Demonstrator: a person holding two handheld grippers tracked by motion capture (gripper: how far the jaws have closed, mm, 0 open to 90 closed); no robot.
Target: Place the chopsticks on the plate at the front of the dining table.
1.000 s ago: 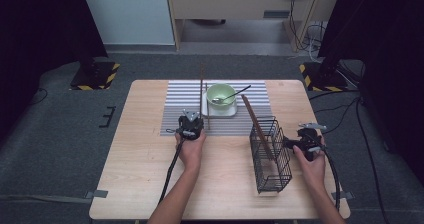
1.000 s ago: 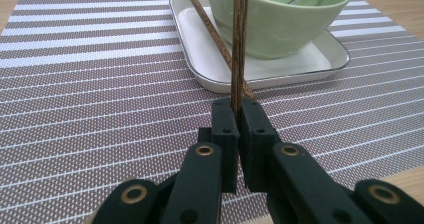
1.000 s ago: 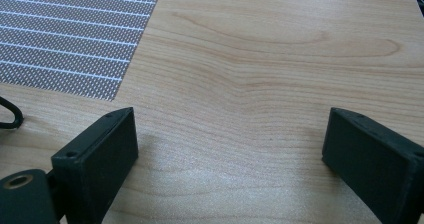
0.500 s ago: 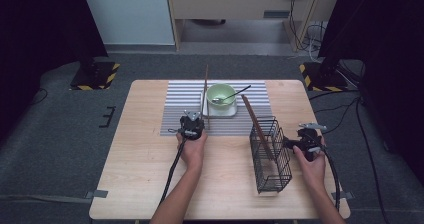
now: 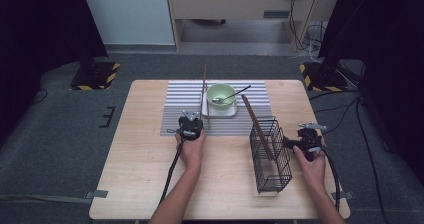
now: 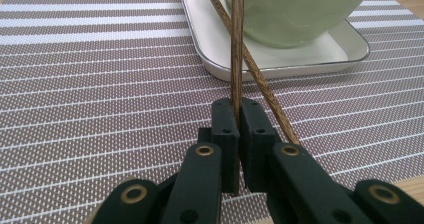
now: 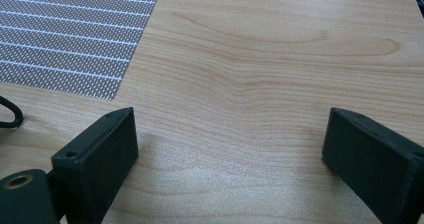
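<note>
One dark wooden chopstick (image 6: 236,49) pinched in left gripper (image 6: 239,115) fingers; right gripper (image 7: 227,144) fingers spread.
Keep pinch firm, lift clear of pale green bowl (image 5: 221,94), carry tip-down into black wire basket (image 5: 270,156).

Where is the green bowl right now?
In the high view, the green bowl sits on a white tray on the striped mat, at the table's far middle, just right of the left gripper's chopstick.

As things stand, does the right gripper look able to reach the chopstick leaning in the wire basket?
Probably yes: the right gripper, jaws open and empty, sits beside the wire basket, and the chopstick sticks out above its rim unobstructed.
</note>
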